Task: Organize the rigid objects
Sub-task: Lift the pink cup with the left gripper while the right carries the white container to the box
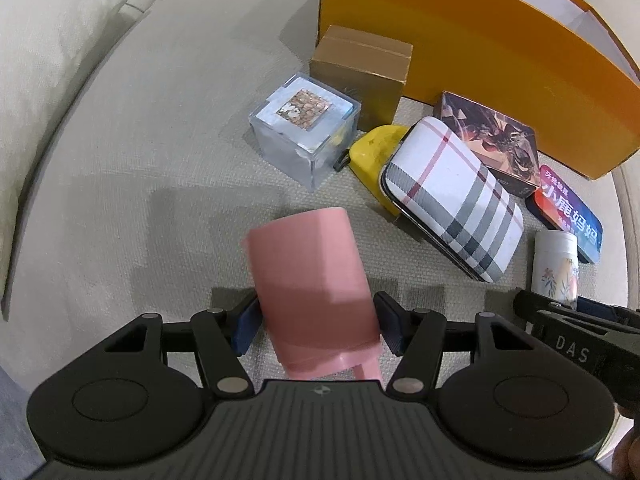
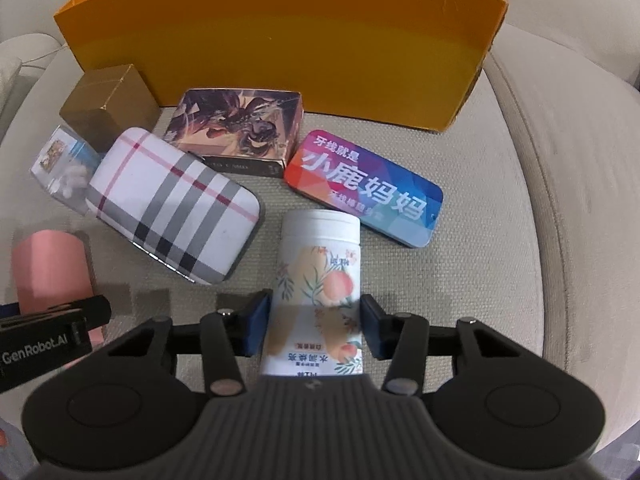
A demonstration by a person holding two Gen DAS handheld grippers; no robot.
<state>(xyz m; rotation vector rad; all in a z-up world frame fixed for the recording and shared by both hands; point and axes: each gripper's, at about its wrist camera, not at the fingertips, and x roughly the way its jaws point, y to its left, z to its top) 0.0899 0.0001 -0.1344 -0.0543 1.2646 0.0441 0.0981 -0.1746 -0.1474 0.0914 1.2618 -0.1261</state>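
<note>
Left gripper (image 1: pixel 316 326): blue pads set against both sides of a pink cup (image 1: pixel 308 280), holding it. The cup's long axis runs from the gripper away toward 12 o'clock, leaning slightly to 11; its closed flat end points away, and a handle stub shows at the near end by the gripper body.

Right gripper (image 2: pixel 316 322): narrow, the jaws straddling a white tube with peach print (image 2: pixel 320 292). No earlier view is given to compare. The left pad touches the tube's side; at the right pad I cannot tell whether there is contact. The tube's long axis runs straight toward 12 o'clock, plain cap end away, lettering at the near end upside down.

Outward, all on a beige sofa cushion (image 2: pixel 500 240):
- plaid hard case (image 2: pixel 172 204) at 10 o'clock of the tube, lying flat, long axis slanting from 11 to 5.
- colourful tin with Chinese lettering (image 2: pixel 364 188) at 1 o'clock, flat, just beside the tube's cap.
- illustrated card box (image 2: pixel 236 132) at 12, beyond the case.
- gold box (image 2: pixel 108 100) and clear cube box (image 1: pixel 304 128) farther off at 10.
- yellow object (image 1: pixel 372 148), partly under the plaid case.
- orange cardboard box (image 2: pixel 280 40) upright across the back.
</note>
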